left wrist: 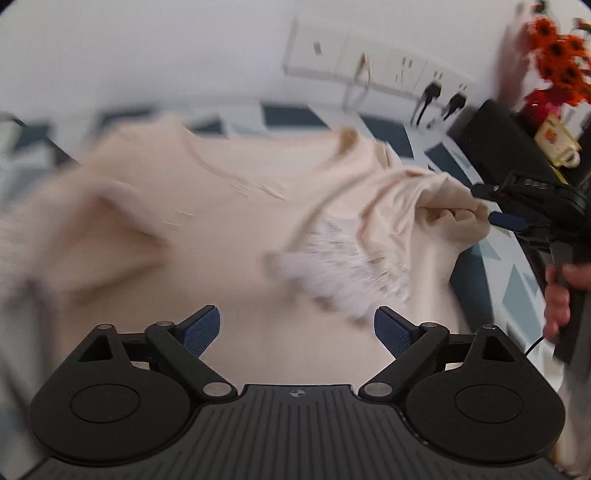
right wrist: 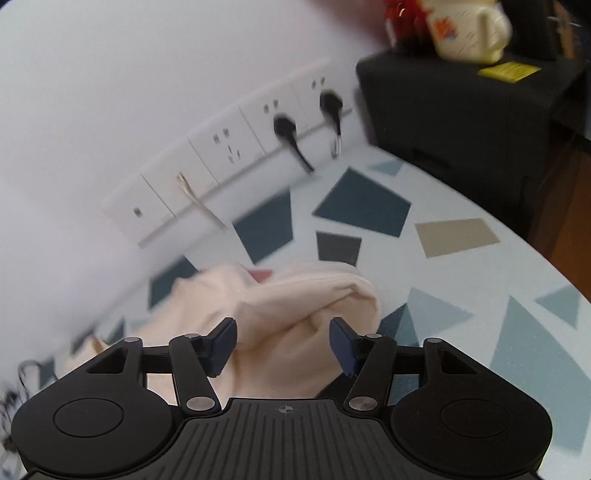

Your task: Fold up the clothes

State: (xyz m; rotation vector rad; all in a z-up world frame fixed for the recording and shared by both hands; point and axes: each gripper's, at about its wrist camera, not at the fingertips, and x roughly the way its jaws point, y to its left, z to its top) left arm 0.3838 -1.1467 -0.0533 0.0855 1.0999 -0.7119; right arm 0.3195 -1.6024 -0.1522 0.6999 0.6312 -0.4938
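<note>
A cream T-shirt (left wrist: 221, 221) lies spread on the patterned table, blurred by motion, with a pale print (left wrist: 343, 266) near its middle. My left gripper (left wrist: 297, 332) hovers over its near part, jaws wide open and nothing between the blue pads. At the shirt's right side the cloth is bunched into a fold (left wrist: 454, 218). My right gripper (left wrist: 509, 221) sits right beside it, held by a hand (left wrist: 557, 299). In the right wrist view that fold (right wrist: 295, 295) lies between and just past the right gripper (right wrist: 283, 343). Its jaws stand apart and the pads do not press the cloth.
The table (right wrist: 461, 277) has a light cover with blue, grey and tan shapes and a curved right edge. A white socket strip (right wrist: 229, 166) with black plugs runs along the wall. A black box (right wrist: 461, 110) at the far right carries a cream mug (right wrist: 469, 29) and orange flowers (left wrist: 561, 62).
</note>
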